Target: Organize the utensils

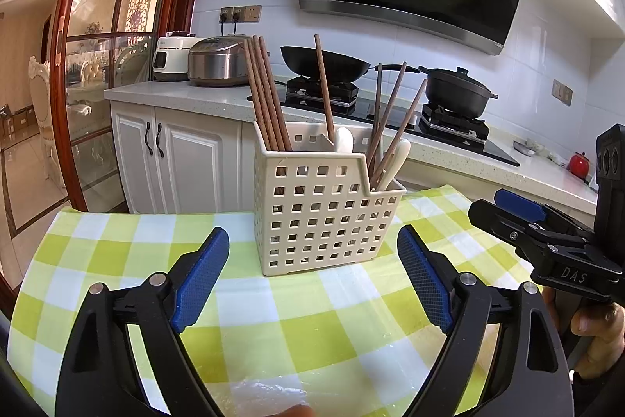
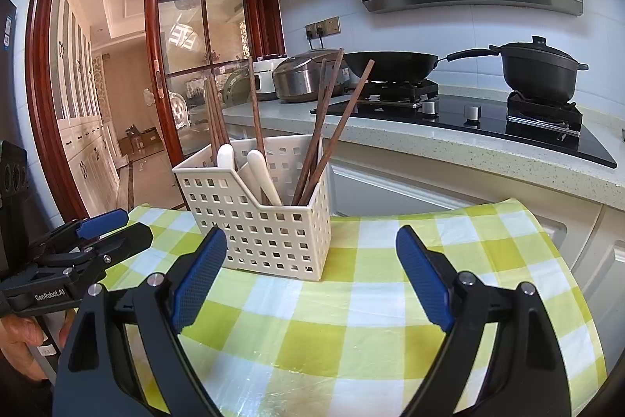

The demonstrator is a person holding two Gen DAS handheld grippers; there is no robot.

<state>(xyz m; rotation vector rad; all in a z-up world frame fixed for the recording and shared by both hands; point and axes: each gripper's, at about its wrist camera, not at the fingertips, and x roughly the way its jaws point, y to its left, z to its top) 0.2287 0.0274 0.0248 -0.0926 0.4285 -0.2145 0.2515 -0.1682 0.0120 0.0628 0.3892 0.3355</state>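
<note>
Cream utensil basket (image 1: 328, 217) upright on checkered tabletop (image 1: 273, 331) — chopsticks (image 1: 267, 96) and white spoons (image 2: 263, 176) inside (mixed). Left tongs (image 1: 312, 284), right tongs (image 2: 312, 280) both spread wide — empty.

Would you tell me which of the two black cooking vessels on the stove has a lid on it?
The black pot on the right-hand burner wears a knobbed lid. The black wok on the left-hand burner, nearer the rice cooker, sits open.

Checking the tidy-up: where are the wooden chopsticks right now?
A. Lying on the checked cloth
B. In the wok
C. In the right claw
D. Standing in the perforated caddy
D: the chopsticks stand in the white caddy beside white spoons; both claws are open and empty.
</note>
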